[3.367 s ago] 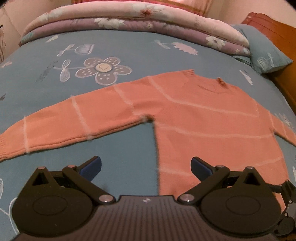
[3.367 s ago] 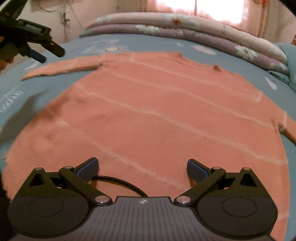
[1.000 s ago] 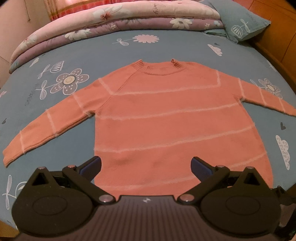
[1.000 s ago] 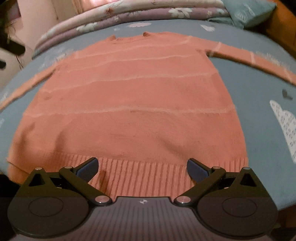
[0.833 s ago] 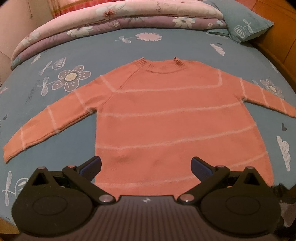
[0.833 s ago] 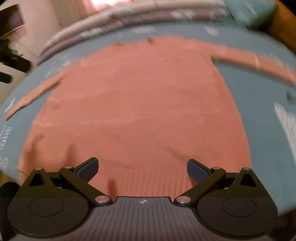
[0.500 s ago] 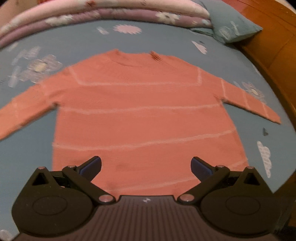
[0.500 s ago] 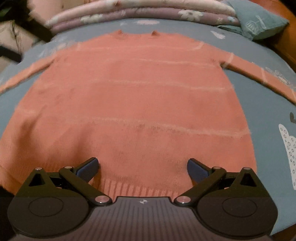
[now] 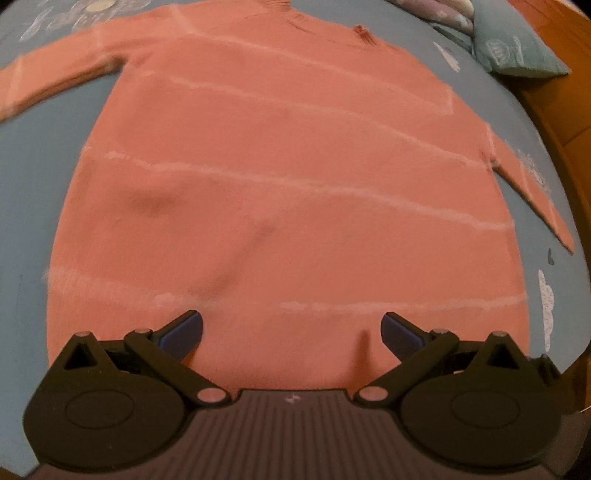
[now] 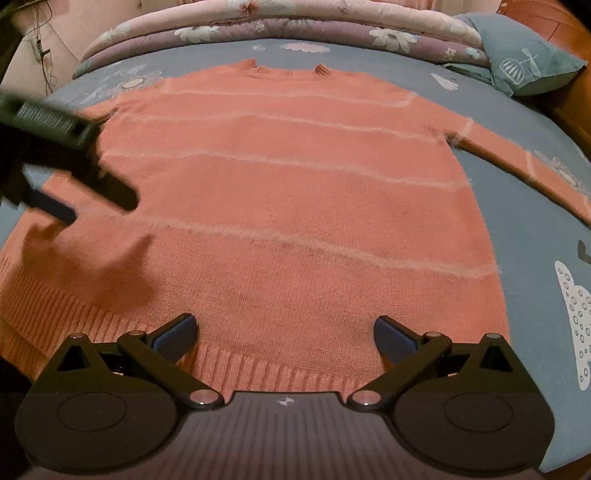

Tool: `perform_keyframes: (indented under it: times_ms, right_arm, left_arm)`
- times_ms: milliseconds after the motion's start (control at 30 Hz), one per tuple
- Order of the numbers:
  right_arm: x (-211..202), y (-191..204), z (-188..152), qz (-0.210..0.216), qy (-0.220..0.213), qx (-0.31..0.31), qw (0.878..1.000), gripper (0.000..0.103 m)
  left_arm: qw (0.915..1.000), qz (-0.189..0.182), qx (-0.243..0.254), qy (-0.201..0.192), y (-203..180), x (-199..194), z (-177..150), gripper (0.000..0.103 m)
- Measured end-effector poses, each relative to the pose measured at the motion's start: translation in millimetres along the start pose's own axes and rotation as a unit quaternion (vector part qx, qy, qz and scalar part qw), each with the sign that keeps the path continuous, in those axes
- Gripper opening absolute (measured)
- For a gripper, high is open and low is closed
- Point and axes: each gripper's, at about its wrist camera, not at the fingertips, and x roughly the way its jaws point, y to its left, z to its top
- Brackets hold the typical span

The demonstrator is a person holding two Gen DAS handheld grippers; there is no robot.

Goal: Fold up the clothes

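Orange knit: the sweater (image 10: 295, 192) lies flat, front up, on the bed (image 10: 535, 229), pale stripes across, ribbed hem nearest.
Edges: sleeves spread left and right; right cuff (image 9: 565, 243) near the bed's right side.
Room: bare blue sheet right of the body; quilts (image 10: 280, 22) and pillow (image 10: 528, 66) far.
Left tongs (image 9: 291, 328): spread wide, empty, over the hem.
Right tongs (image 10: 284, 332): spread wide, empty, over the hem.

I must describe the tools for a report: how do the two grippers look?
Both the left gripper and right gripper are black, with round disc housings, angled linkage arms, silver pivot pins, a ribbed grey centre plate bearing a small white mark, and blue-padded fingers.
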Motion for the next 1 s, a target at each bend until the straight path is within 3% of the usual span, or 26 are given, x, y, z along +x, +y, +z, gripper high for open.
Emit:
perform_keyframes:
  times_ms: [167,333,567,767,1000]
  right_arm:
    - [2.6,0.8,-1.0,-0.006,-0.004,-0.001,1.000,0.103]
    - [0.6,5.2,-3.3,-0.013,-0.008,0.001,1.000,0.103]
    - [1.0,7.4,-4.4,-0.016,-0.012,0.001,1.000,0.103]
    - [0.0,5.6,-3.4,-0.014,-0.006,-0.001,1.000,0.103]
    - [-0.2,5.3,-1.5,-0.016,-0.002,0.003,1.000,0.103]
  left_arm:
    - [0.9999,-0.011,-0.013,0.003,11.4,-17.5,-10.2,0.102]
    - [0.9983,0.036,0.015,-0.042,-2.4,-32.7,29.9,0.102]
    - [0.9956,0.071,0.038,-0.048,-14.9,-0.4,73.8,0.102]
    - [0.9941,0.098,0.036,-0.028,-7.0,24.2,73.5,0.102]
    - [0.9921,0.102,0.063,-0.035,-9.5,20.3,49.7,0.102]
